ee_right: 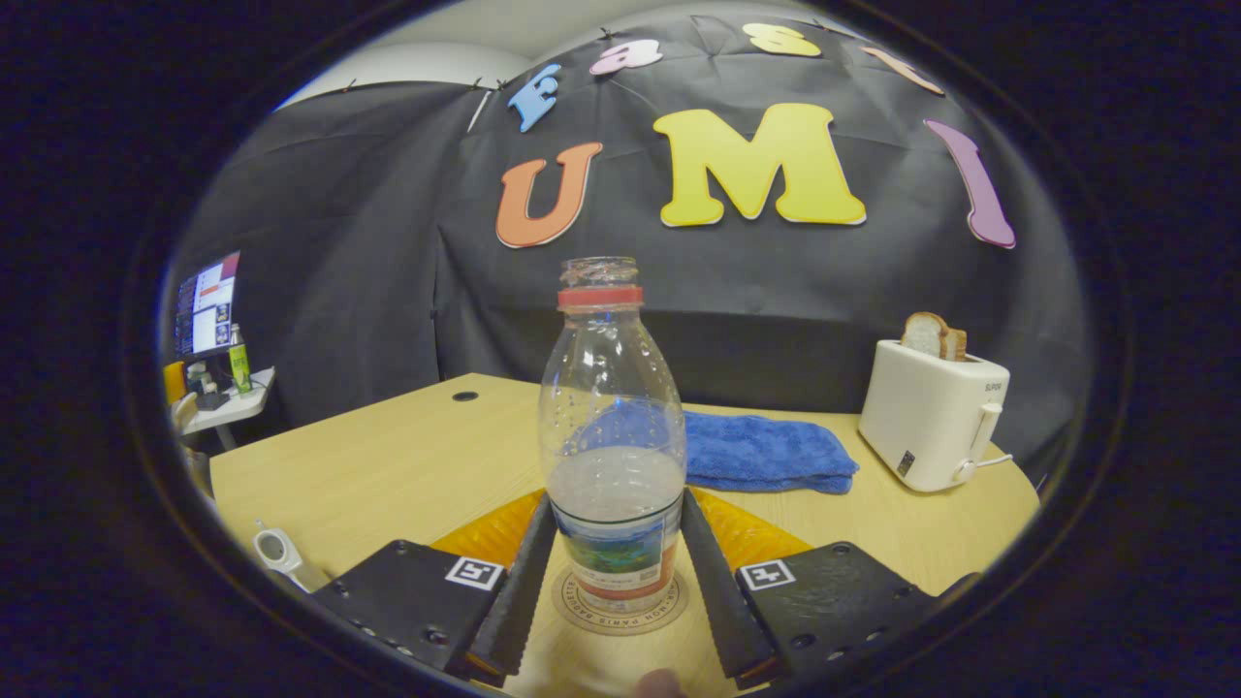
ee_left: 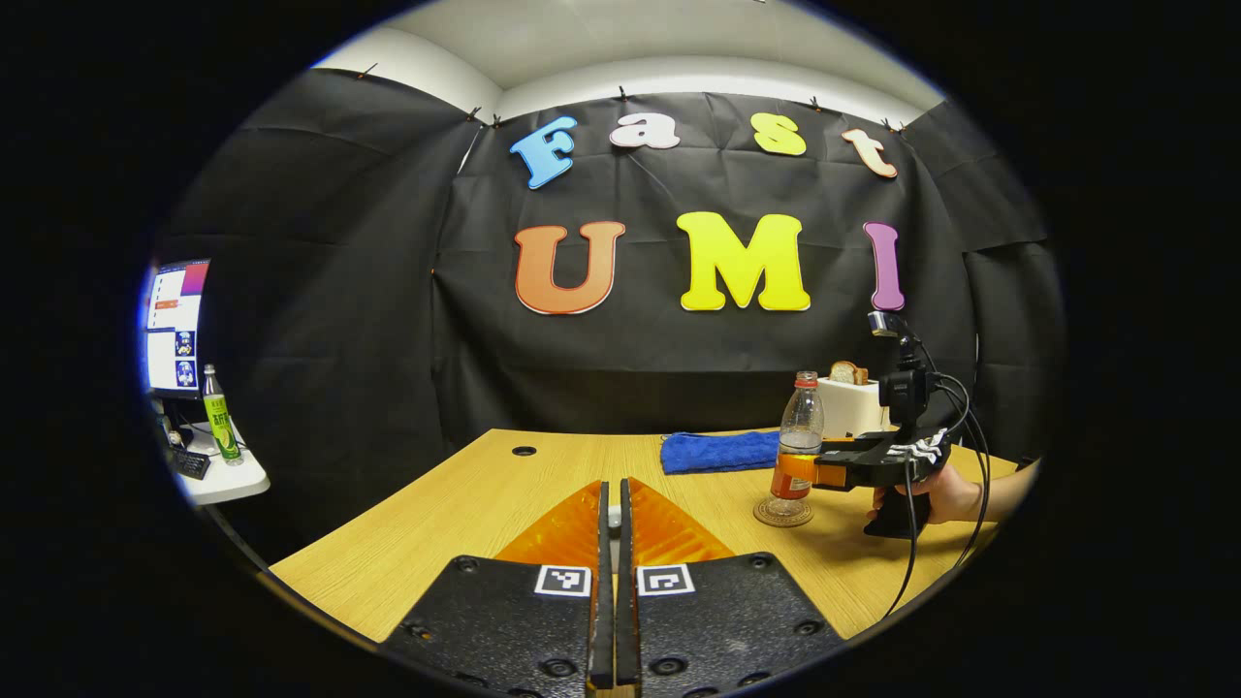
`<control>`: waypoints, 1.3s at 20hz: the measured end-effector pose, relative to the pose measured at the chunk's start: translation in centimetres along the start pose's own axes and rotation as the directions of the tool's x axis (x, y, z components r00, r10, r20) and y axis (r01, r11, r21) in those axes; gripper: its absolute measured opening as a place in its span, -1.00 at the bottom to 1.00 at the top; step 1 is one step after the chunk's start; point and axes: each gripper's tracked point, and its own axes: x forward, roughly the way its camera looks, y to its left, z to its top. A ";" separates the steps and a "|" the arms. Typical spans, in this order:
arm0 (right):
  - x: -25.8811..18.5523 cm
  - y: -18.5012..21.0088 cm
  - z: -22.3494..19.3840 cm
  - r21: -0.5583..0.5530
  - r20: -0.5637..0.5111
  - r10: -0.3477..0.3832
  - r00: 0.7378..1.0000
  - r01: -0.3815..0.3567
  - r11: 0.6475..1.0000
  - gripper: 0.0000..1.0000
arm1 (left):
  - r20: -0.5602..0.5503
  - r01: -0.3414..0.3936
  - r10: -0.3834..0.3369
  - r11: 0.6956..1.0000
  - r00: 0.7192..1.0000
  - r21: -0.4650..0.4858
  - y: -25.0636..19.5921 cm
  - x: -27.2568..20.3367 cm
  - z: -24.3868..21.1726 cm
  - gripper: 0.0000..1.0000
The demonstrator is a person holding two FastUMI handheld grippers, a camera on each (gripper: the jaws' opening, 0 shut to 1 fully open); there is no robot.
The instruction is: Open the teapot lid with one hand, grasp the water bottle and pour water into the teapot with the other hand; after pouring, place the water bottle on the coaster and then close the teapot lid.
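Water bottle: we see it upright on the coaster, capless, roughly half full of clear water, near the right side of the bench.
Step in hand: we judge the pouring done and the bottle being set down; the coaster step looks finished or nearly so, with the lid left to close.
Right hand-held gripper: its fingers flank the lower, labelled part of the bottle, close on both sides; whether they press the plastic or have just let go, we cannot tell. In the left gripper view the right hand-held gripper reaches the bottle from the side, a person's hand on its grip.
Left hand-held gripper: fingers pressed nearly together, with something small and pale showing in the thin slit between them; we cannot tell what it is, perhaps the lid's knob.
Teapot: a pale spout-like piece at the lower left of the right gripper view may belong to it; we cannot be sure.
Next move: we judge the right fingers must spread and draw straight back without tipping the bottle, then the lid goes down on the teapot.
Around: a blue towel lies behind the bottle, a white toaster with bread slices stands to the right, and a monitor and a green bottle sit on a side table.
In the way: nothing blocks the retreat; the trailing cables hang close to the hand.
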 end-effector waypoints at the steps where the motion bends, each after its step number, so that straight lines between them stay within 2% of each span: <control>1: 0.1 0.1 -0.1 0.005 0.000 0.000 1.000 0.000 1.000 0.49 | 0.000 0.001 -0.001 1.000 1.000 0.000 0.0 0.1 0.0 -0.93; 5: 0.2 0.0 -0.4 0.005 -0.001 0.002 1.000 -0.002 1.000 0.56 | -0.003 -0.001 0.001 1.000 1.000 -0.003 0.0 0.0 -0.1 -0.93; 8: 0.1 0.1 -0.5 -0.008 -0.008 -0.003 1.000 0.003 1.000 0.81 | 0.000 0.003 -0.003 1.000 1.000 -0.005 -0.3 0.2 0.0 -0.93; 11: -1.0 0.1 -0.4 0.003 -0.007 -0.003 1.000 0.003 1.000 0.88 | 0.002 0.002 -0.002 1.000 1.000 -0.001 -0.6 0.2 0.0 -0.94; 16: -7.1 -1.5 -0.1 0.052 0.035 -0.025 0.999 0.023 0.998 0.88 | 0.019 0.000 0.001 1.000 1.000 -0.029 -2.1 0.5 -0.2 -0.94; 20: -13.5 -2.9 -0.6 0.046 0.090 -0.073 0.993 0.069 0.997 0.87 | -0.018 0.011 -0.012 0.995 1.000 -0.101 -3.9 1.4 -3.1 -0.94; 26: -18.8 -4.7 -1.5 0.019 0.148 -0.136 0.980 0.134 0.991 0.86 | -0.107 0.009 -0.018 0.997 0.994 -0.083 -5.4 2.0 -7.0 -0.93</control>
